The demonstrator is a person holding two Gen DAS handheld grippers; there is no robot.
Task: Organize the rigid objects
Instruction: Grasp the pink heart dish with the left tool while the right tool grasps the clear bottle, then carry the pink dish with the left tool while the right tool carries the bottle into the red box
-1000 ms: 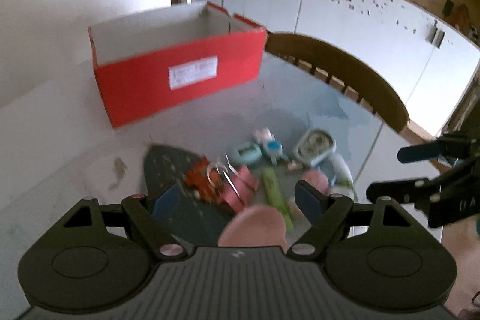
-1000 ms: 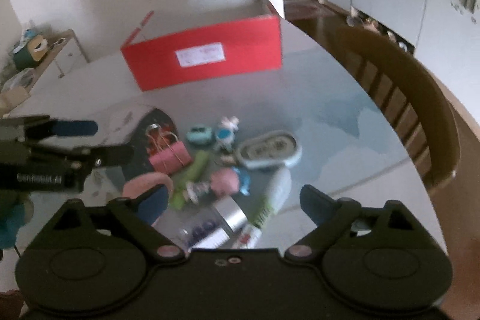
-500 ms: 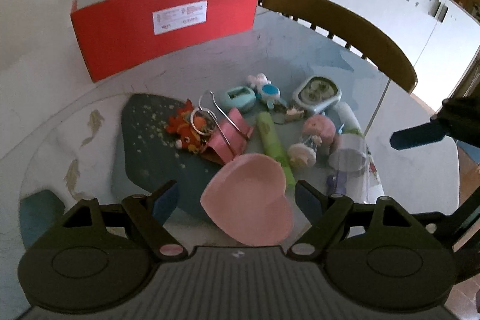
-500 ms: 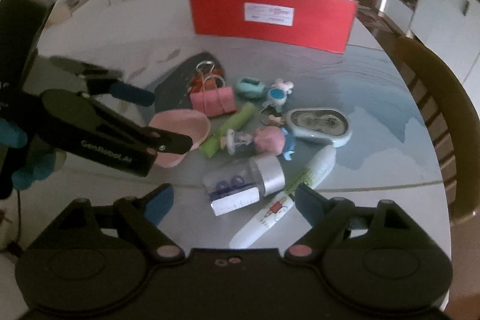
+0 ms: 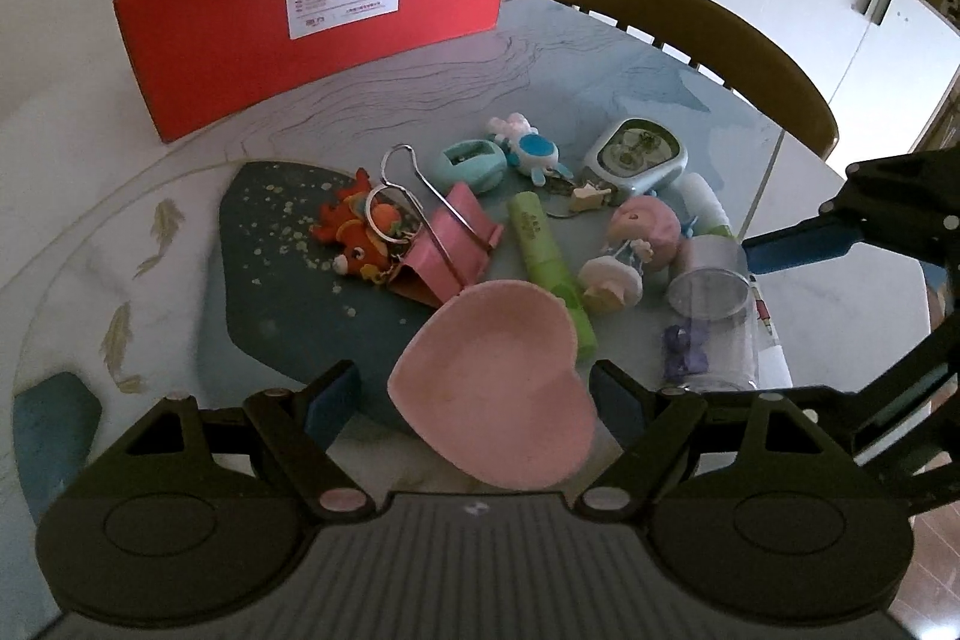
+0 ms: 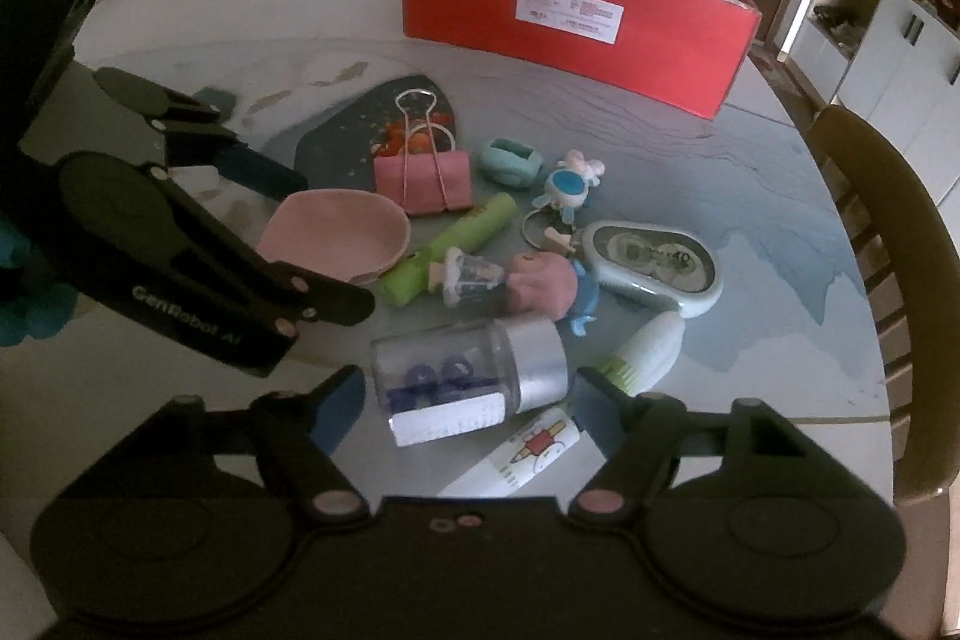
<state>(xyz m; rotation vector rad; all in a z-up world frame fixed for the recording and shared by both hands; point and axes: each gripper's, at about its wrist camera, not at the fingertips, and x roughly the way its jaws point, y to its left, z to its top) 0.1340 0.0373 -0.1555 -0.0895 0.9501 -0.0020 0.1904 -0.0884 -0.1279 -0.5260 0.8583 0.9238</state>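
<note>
The left hand-held gripper [image 5: 474, 403] is gaping wide around the pink heart dish [image 5: 495, 382], gripping nothing. The right hand-held gripper [image 6: 471, 409] is likewise spreading wide over the clear jar [image 6: 462, 379]. The red box [image 5: 312, 10] is sitting at 11 o'clock on the surface [image 5: 600, 64].

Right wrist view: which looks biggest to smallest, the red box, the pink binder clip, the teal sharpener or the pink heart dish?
1. Red box, clearly largest, though farthest.
2. Pink heart dish.
3. Pink binder clip.
4. Teal sharpener, smallest.
</note>
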